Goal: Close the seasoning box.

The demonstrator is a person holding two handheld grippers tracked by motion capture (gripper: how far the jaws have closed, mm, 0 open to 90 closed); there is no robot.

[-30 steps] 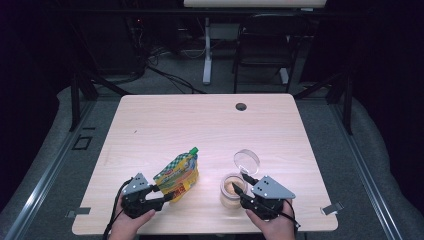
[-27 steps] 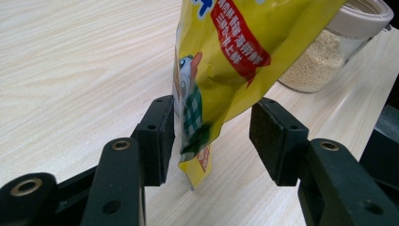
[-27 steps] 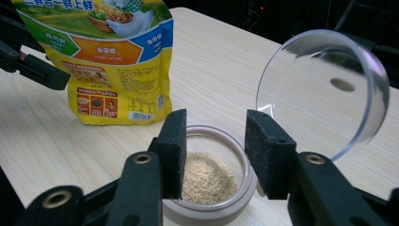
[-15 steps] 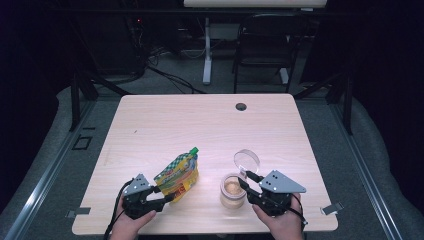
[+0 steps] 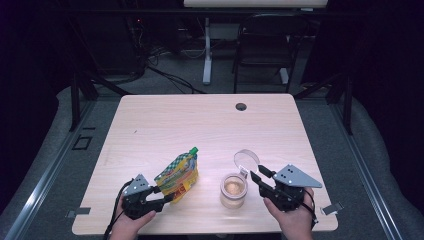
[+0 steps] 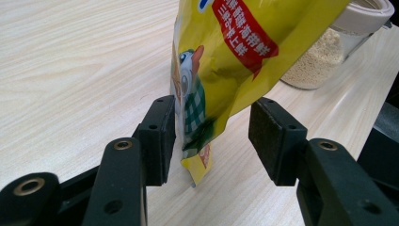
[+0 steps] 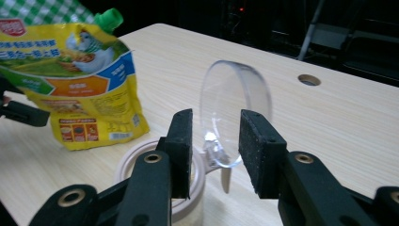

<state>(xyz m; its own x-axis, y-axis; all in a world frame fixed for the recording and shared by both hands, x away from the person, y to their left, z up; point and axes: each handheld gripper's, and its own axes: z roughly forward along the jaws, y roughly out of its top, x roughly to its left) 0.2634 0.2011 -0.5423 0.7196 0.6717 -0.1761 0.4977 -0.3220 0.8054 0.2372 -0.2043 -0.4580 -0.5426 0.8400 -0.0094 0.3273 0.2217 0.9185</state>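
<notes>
Tongs first: left tongs (image 6: 211, 136) straddle bottom corner of yellow pouch (image 5: 178, 174), one pad touching, other clear; pouch stands tilted on bench (image 5: 200, 125), green cap up. Right tongs (image 7: 214, 150) half-wide, have just been closing, clear hinged lid (image 7: 235, 117) between pads, no contact seen. Jar (image 5: 233, 190) sits open between both hands, granules inside. Advice: grip pouch firmly above its corner before lifting; keep lid upright, clear of mouth; tip spout over jar centre.

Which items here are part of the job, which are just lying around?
In the job:
- yellow spouted pouch, between the left tongs
- jar of granules with its clear hinged lid open, at the right tongs

Lying about:
- chair behind the table
- cables on the floor
</notes>
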